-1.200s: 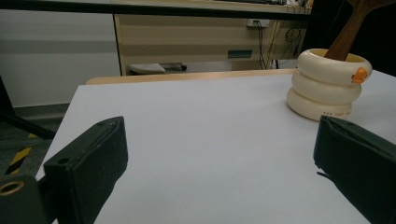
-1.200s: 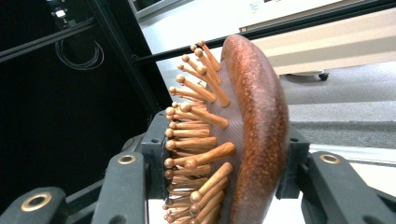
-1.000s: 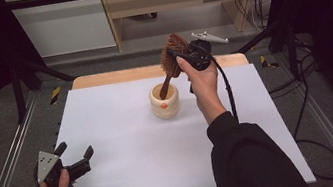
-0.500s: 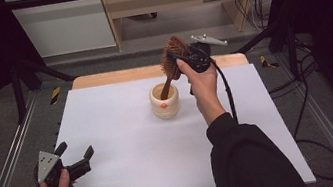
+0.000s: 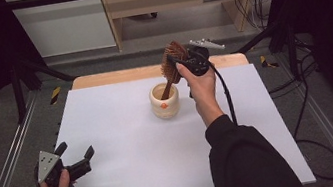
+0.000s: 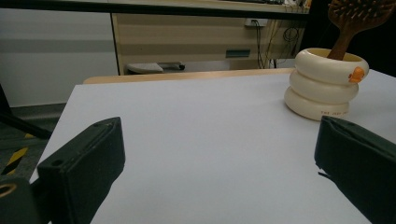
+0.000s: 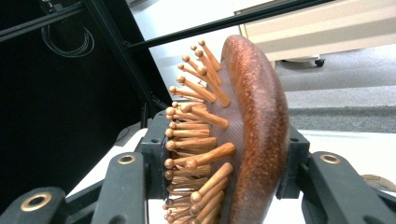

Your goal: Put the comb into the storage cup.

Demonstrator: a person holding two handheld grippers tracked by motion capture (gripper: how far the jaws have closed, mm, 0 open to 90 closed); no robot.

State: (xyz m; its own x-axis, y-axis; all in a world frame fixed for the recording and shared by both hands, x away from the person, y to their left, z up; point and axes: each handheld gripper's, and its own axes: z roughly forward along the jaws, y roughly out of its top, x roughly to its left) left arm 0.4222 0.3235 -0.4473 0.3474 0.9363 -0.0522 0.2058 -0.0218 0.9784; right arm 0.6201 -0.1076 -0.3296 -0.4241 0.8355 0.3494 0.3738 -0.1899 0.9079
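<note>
The left gripper point(image 6: 219, 182) hovered low over the white table point(image 6: 196, 126), its two black jaws standing wide apart with only bare tabletop between them. Well beyond the right-hand jaw stood a cream ribbed cup point(image 6: 326, 86) bearing a small orange mark. A wooden hairbrush point(image 6: 356, 21) leaned in the cup, handle down and bristled head up. A wooden cabinet point(image 6: 187, 37) stood behind the table.

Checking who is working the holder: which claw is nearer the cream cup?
Right. The right claw grips the wooden hairbrush whose handle stands in the cream cup, just above it. The left claw hangs open near the table's front left corner, far off.
</note>
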